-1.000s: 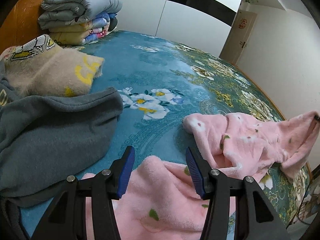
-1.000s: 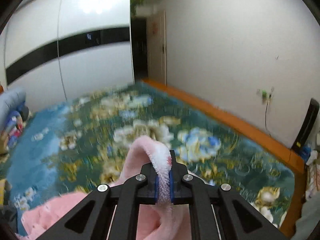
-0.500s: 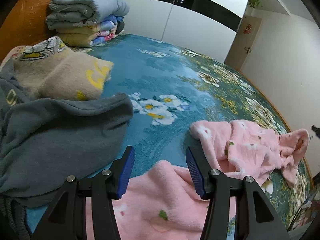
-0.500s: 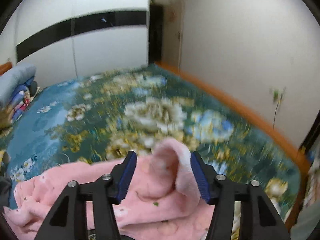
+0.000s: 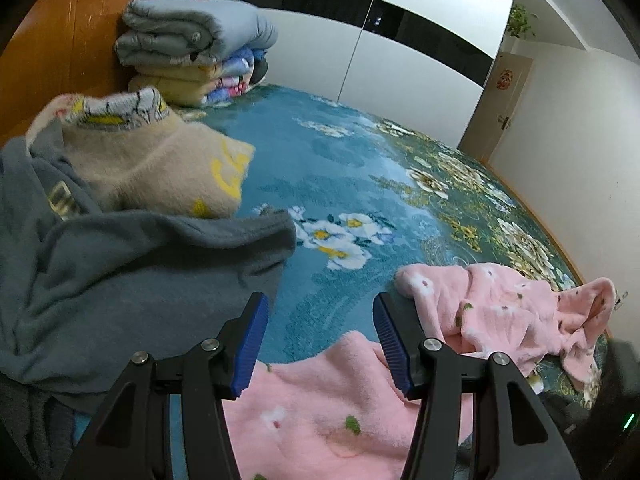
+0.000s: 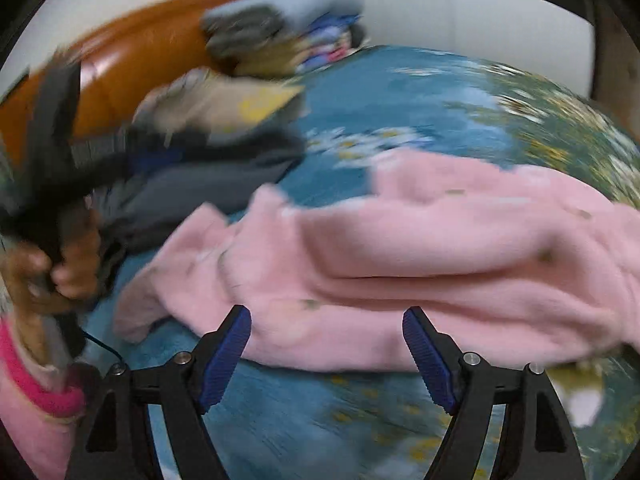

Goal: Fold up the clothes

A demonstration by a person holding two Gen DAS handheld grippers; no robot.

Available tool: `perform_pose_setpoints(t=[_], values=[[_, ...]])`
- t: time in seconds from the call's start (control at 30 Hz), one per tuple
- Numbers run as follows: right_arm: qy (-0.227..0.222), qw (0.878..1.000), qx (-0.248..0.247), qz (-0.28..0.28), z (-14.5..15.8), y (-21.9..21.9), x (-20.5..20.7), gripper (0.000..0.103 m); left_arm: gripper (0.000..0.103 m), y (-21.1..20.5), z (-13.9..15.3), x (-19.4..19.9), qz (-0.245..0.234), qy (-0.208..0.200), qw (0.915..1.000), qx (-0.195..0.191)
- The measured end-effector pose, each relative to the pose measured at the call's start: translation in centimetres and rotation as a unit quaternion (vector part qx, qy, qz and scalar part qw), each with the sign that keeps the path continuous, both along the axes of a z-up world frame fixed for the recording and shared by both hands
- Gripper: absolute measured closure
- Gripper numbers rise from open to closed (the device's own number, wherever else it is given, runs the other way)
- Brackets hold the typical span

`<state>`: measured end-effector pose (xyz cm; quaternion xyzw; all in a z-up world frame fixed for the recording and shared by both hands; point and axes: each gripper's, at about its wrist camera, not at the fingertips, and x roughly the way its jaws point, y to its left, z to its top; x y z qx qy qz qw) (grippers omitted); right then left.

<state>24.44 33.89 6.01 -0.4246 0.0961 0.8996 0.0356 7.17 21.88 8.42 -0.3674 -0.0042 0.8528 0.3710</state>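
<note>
A pink fleece garment (image 5: 496, 312) with small flowers lies spread across the blue floral bedspread (image 5: 352, 168); its near part (image 5: 320, 408) runs under my left gripper (image 5: 318, 344). That gripper is open, with nothing between its blue pads. In the blurred right wrist view the same pink garment (image 6: 420, 248) lies loosely folded just beyond my right gripper (image 6: 326, 354), which is open and empty above the bedspread. A person's hand (image 6: 68, 268) holds the left tool at that view's left edge.
A grey sweatshirt (image 5: 120, 276) lies bunched on the left, with a beige fuzzy sweater (image 5: 160, 168) behind it. Folded quilts (image 5: 196, 56) are stacked against the wooden headboard (image 5: 60, 56). A white wardrobe (image 5: 400, 52) and a door (image 5: 500, 108) stand beyond the bed.
My right gripper opened, dropped the pink sleeve it had pinched and swung left toward the clothes pile. The sleeve fell onto the bed. My left gripper stayed open and shifted slightly.
</note>
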Motion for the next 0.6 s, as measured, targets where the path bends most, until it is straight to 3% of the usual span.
perform_pose_setpoints(t=[0.17,0.23,0.27,0.33,0.43,0.53,0.6], values=[[-0.037,0.998,0.037,0.027,-2.7,-3.3,-2.4,0.026,0.046,-1.0,1.0,-0.1,0.007,0.017,0.9998,0.007],[-0.059,0.997,0.049,0.024,-3.6,-3.9,-2.6,0.061,0.046,-1.3,1.1,-0.2,0.010,0.015,0.9998,0.011],[-0.071,0.995,0.061,0.017,-4.1,-4.0,-2.4,0.067,0.046,-1.5,1.2,-0.3,0.012,0.014,0.9997,0.014],[-0.072,0.996,0.060,0.008,-4.0,-3.7,-1.8,0.090,0.046,-1.5,1.1,-0.3,0.013,0.013,0.9997,0.013],[-0.057,0.998,0.030,-0.015,-2.4,-1.8,0.1,0.094,0.046,-1.6,1.0,-0.3,0.015,0.011,0.9998,0.012],[-0.029,0.997,0.053,-0.057,0.5,1.1,3.4,0.095,0.046,-1.5,0.6,-0.1,0.015,0.009,0.9998,0.006],[-0.008,0.991,0.067,-0.113,3.2,5.3,7.1,0.095,0.046,-1.4,0.4,0.1,0.012,0.010,0.9999,0.001]])
